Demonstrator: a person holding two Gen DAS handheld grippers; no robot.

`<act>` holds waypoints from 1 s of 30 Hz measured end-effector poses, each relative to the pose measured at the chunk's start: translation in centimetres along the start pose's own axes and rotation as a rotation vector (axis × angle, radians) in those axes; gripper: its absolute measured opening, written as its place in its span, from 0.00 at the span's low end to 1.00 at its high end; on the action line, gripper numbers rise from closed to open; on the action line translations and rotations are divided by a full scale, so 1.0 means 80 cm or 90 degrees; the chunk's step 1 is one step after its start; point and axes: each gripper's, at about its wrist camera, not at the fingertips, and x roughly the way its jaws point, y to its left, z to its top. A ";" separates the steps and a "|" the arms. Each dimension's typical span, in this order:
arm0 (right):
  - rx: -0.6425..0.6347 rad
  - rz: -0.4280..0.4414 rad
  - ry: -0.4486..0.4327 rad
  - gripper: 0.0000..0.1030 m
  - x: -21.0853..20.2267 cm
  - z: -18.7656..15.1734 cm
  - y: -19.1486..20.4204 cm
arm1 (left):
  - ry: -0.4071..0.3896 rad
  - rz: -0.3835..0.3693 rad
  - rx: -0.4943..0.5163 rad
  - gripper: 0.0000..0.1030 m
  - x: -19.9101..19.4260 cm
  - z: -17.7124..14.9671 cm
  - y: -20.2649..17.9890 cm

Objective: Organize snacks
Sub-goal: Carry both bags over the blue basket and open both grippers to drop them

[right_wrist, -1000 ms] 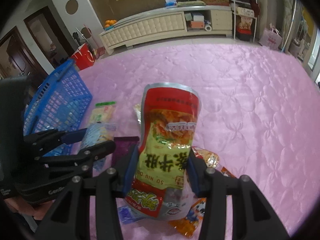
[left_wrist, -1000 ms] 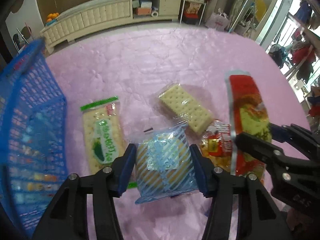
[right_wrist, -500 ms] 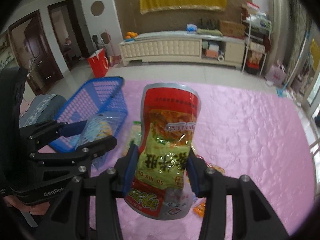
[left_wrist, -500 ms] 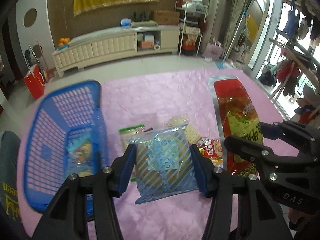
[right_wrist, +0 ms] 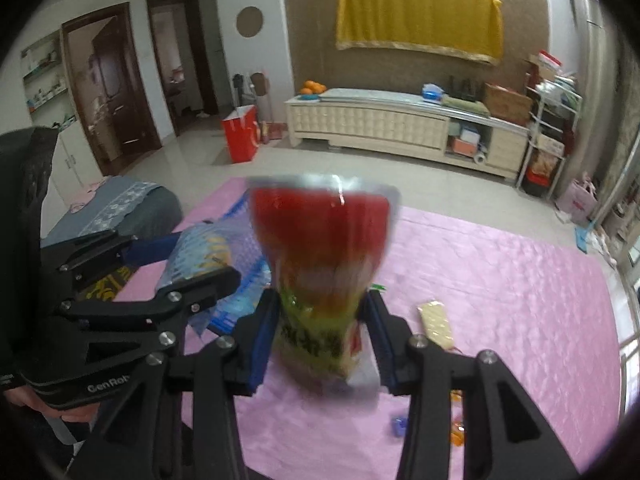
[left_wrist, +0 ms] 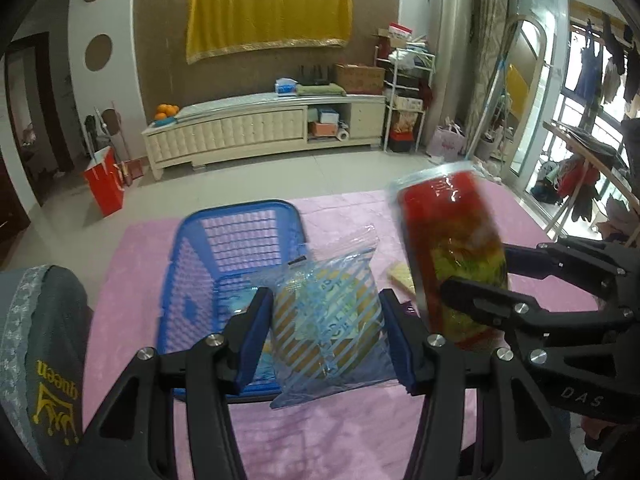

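My left gripper (left_wrist: 326, 320) is shut on a clear packet with blue stripes (left_wrist: 332, 280), held in the air over the near end of the blue plastic basket (left_wrist: 240, 216). Another packet lies inside the basket, partly hidden. My right gripper (right_wrist: 320, 320) grips the lower part of a tall red and green snack bag (right_wrist: 320, 232), which stands upright and blurred; its jaws are closing a little on the bag. In the left wrist view that red bag (left_wrist: 444, 216) hangs just right of the basket, in the right gripper (left_wrist: 480, 276).
A pink quilted cloth (right_wrist: 500, 280) covers the table. A cracker packet (right_wrist: 436, 320) and small orange and blue snacks (right_wrist: 456, 436) lie on it to the right. A grey cushioned chair (left_wrist: 40, 340) stands at the table's left edge.
Both grippers have risen from the table with their packets and swung left. The basket, at the far left a second ago, now sits right under the left gripper.
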 end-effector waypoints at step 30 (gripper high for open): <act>-0.063 0.062 0.031 0.35 0.137 0.067 0.061 | 0.051 0.037 -0.045 0.50 0.068 0.021 0.159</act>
